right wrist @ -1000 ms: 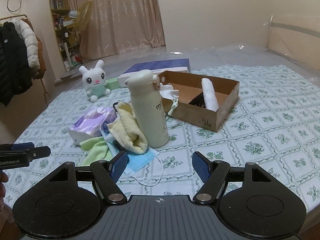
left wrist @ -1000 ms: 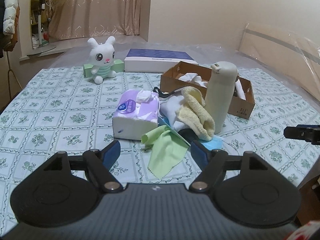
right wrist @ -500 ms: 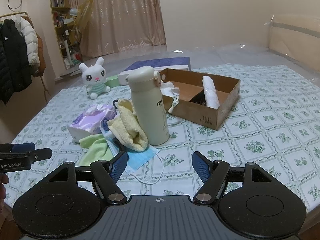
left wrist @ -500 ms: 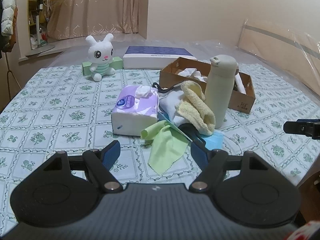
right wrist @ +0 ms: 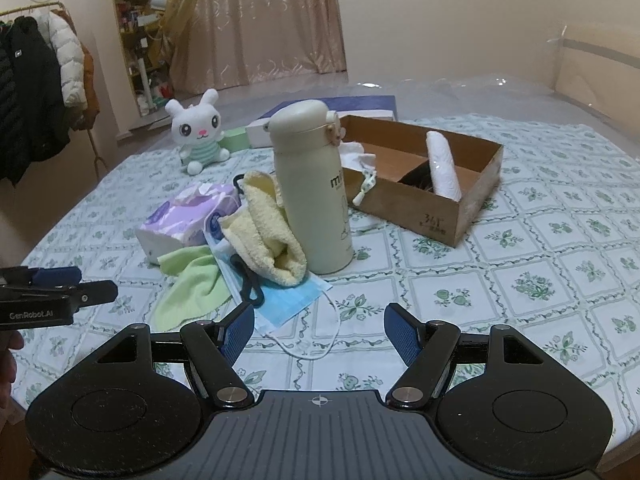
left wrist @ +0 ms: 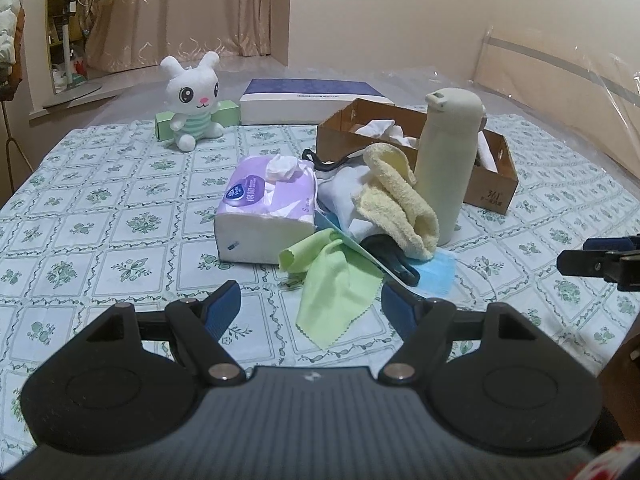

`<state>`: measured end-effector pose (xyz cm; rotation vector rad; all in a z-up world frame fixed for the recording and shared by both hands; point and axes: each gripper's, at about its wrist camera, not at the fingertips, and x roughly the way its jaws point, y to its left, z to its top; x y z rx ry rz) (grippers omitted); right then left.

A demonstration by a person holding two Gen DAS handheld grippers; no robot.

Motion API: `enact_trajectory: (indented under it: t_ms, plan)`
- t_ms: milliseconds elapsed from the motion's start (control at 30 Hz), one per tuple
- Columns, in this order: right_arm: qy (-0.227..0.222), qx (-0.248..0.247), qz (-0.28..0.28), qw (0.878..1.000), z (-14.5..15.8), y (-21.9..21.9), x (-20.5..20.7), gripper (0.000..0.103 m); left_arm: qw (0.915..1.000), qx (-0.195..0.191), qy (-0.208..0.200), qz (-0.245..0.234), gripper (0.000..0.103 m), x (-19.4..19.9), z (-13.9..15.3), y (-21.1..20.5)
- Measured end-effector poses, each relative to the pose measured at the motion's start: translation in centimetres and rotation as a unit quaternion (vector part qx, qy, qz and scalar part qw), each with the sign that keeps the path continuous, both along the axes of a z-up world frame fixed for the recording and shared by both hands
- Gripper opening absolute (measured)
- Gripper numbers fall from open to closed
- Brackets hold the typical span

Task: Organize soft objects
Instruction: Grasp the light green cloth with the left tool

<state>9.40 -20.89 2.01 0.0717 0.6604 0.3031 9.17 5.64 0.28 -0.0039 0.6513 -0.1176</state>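
A pile of soft things lies mid-table: a green cloth (left wrist: 334, 288), a yellow towel (left wrist: 394, 204), a blue face mask (left wrist: 434, 276), a white cloth (left wrist: 340, 196) and a purple tissue pack (left wrist: 266, 210). A white plush rabbit (left wrist: 192, 100) sits at the back. My left gripper (left wrist: 311, 306) is open and empty, just in front of the green cloth. My right gripper (right wrist: 319, 330) is open and empty, above the mask (right wrist: 288, 300) and its ear loop. The yellow towel (right wrist: 264, 228) and green cloth (right wrist: 192, 284) also show in the right wrist view.
A cream bottle (left wrist: 448, 160) stands upright against the towel. A cardboard box (right wrist: 460, 208) behind it holds white cloths and a white roll (right wrist: 442, 166). A blue-and-white flat box (left wrist: 312, 100) and a green box (left wrist: 164, 126) lie at the back. A black strap (right wrist: 248, 280) lies on the mask.
Both grippers have drawn slightly nearer to the pile; the objects look a little larger. Both stay open and empty. Nothing on the table has moved.
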Motion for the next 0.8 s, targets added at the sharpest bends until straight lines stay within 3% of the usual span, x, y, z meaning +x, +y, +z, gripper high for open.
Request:
enact_trajectory:
  t_ms: [800]
  plan:
    - [0.017,-0.018,0.023,0.999,-2.8,2.6,5.0,0.072,0.9939,0.061,0.013,-0.091,0.071,6.5,-5.1,-1.1]
